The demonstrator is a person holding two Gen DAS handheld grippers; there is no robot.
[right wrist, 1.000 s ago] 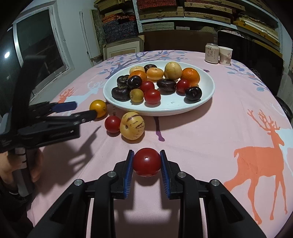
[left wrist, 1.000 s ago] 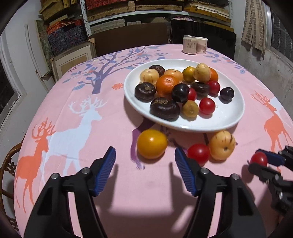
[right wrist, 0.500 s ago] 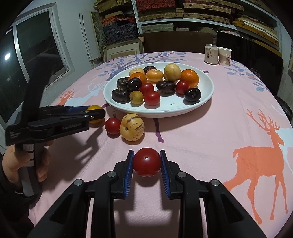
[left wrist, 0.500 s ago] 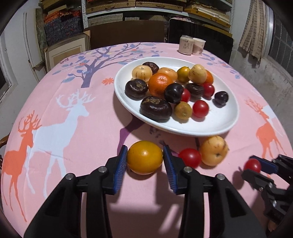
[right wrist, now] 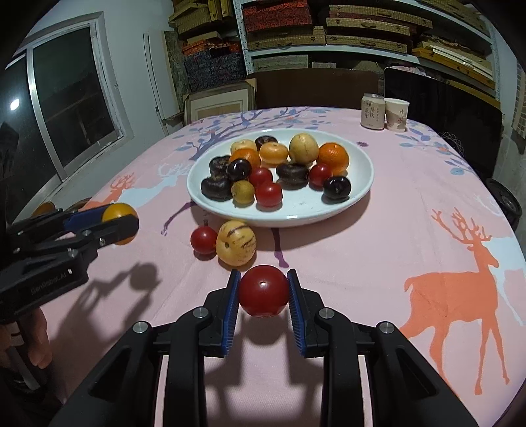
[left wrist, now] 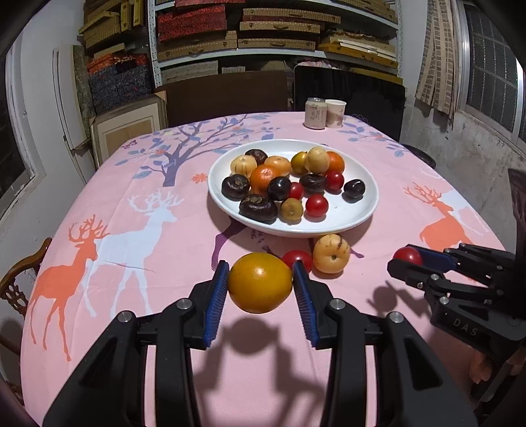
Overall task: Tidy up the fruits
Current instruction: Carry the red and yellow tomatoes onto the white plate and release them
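Note:
My left gripper [left wrist: 259, 289] is shut on a yellow-orange fruit [left wrist: 260, 286] and holds it above the pink tablecloth, near the front of the white plate [left wrist: 361, 210]. It also shows in the right wrist view [right wrist: 120, 225]. My right gripper [right wrist: 263, 292] is shut on a red tomato [right wrist: 263, 290], lifted off the cloth; it shows in the left wrist view [left wrist: 407, 259] at the right. The plate [right wrist: 361, 170] holds several fruits. A red tomato [right wrist: 203, 239] and a striped yellow melon [right wrist: 235, 242] lie on the cloth before the plate.
A can [left wrist: 315, 112] and a paper cup [left wrist: 335, 112] stand at the table's far edge. A wooden chair back [left wrist: 19, 276] is at the left. Shelves with boxes [left wrist: 279, 29] and dark chairs stand behind the table.
My left gripper closed on the yellow-orange fruit and lifted it off the cloth. My right gripper rose with the red tomato still in it.

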